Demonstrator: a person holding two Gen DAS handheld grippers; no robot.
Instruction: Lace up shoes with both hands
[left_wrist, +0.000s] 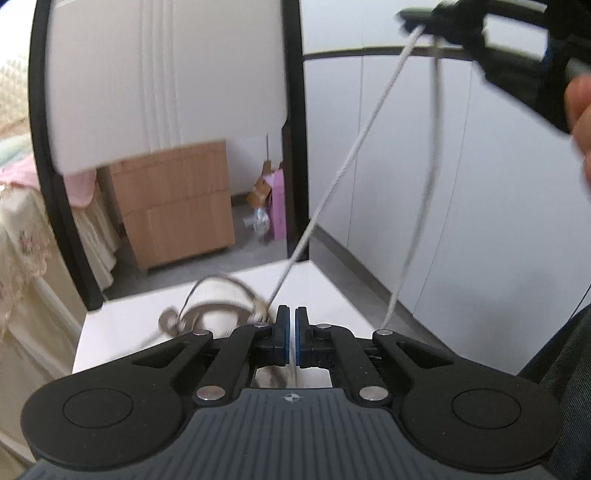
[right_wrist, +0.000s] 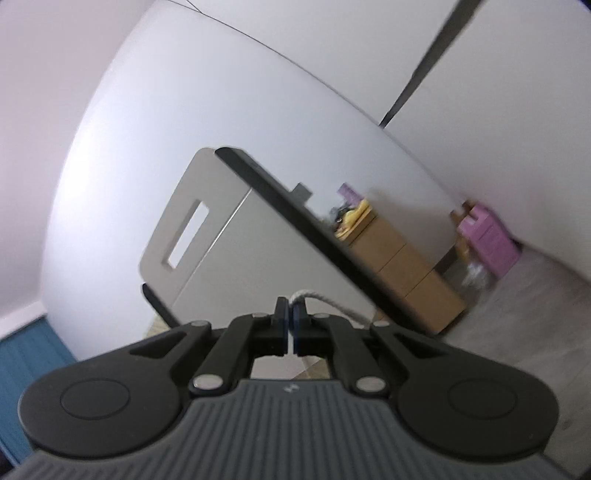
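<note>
In the left wrist view my left gripper (left_wrist: 291, 317) is shut just above a beige shoe (left_wrist: 218, 299) on the white table (left_wrist: 129, 332); no lace shows between its pads. A grey-white lace (left_wrist: 354, 155) runs taut from the shoe, beside the left finger, up to my right gripper (left_wrist: 410, 18) at the top right. A second strand (left_wrist: 432, 166) hangs slack from there. In the right wrist view my right gripper (right_wrist: 290, 314) is shut on the lace (right_wrist: 325, 302), which curls out to the right. The shoe is hidden in that view.
A person's hand (left_wrist: 580, 110) holds the right gripper. Beyond the table stand a wooden cabinet (left_wrist: 173, 199), a pink bag (left_wrist: 279, 206) on the grey floor and a black post (left_wrist: 295, 147). A bed with floral cloth (left_wrist: 18, 240) lies left.
</note>
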